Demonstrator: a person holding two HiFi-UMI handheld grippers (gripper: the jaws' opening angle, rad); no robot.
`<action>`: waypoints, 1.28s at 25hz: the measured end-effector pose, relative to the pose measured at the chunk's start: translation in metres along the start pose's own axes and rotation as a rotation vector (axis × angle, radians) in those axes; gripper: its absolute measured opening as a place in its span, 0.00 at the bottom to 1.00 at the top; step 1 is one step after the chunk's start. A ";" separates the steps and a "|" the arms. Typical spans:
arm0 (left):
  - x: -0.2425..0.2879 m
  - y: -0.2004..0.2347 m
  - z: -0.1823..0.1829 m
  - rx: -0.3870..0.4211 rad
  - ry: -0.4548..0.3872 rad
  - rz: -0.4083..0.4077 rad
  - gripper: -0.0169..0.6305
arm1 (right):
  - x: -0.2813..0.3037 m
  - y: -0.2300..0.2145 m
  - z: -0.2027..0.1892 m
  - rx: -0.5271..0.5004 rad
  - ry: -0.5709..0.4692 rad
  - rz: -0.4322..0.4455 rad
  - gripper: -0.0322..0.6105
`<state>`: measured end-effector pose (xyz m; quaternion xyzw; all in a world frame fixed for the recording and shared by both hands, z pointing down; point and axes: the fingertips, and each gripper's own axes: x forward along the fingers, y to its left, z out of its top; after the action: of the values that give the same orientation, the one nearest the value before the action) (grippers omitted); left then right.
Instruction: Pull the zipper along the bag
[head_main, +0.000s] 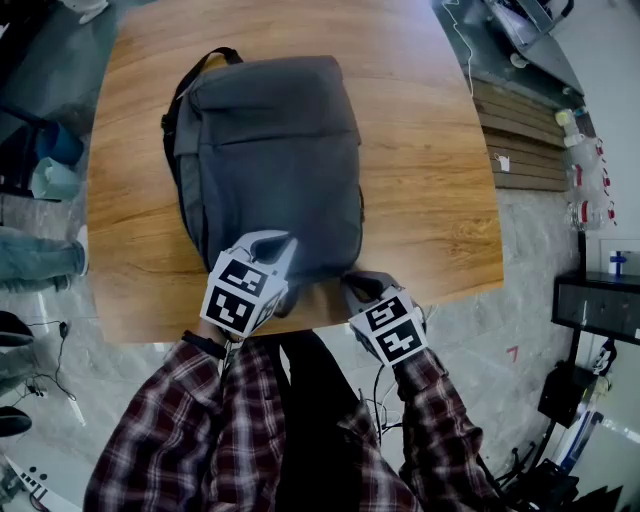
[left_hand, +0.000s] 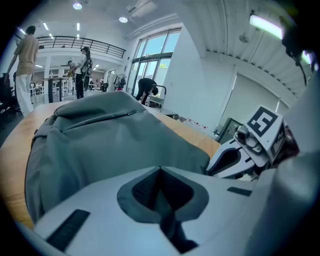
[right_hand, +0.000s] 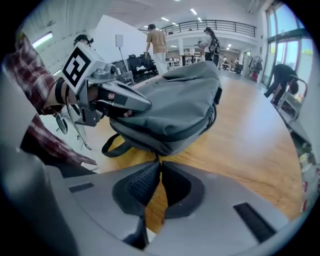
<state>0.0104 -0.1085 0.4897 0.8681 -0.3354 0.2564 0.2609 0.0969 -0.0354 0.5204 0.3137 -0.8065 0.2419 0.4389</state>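
Backpack (head_main: 270, 150) on wooden table (head_main: 430, 200), bright hall (right_hand: 225, 35); left gripper (left_hand: 160, 169) fingers pinch its fabric; right gripper (right_hand: 159, 162) fingers clamp zipper pull (right_hand: 158, 158).

The backpack (head_main: 270, 160) is matt grey woven cloth, the table (head_main: 430, 190) smooth, faintly glossy wood. My right gripper (right_hand: 159, 165) is smooth matt grey plastic, its pads (right_hand: 142, 185) dark and finely ribbed.
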 end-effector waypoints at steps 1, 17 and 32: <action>0.000 -0.001 0.000 0.004 0.000 0.004 0.04 | -0.001 0.001 0.000 -0.002 0.001 0.001 0.08; -0.001 -0.028 0.026 0.134 -0.121 0.098 0.04 | 0.001 0.061 0.007 -0.113 -0.029 -0.050 0.07; 0.015 -0.048 -0.010 0.355 0.002 0.003 0.04 | 0.005 -0.043 0.012 -0.189 -0.022 -0.197 0.07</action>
<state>0.0513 -0.0784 0.4929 0.8997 -0.2860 0.3131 0.1033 0.1195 -0.0741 0.5235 0.3514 -0.7957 0.1169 0.4793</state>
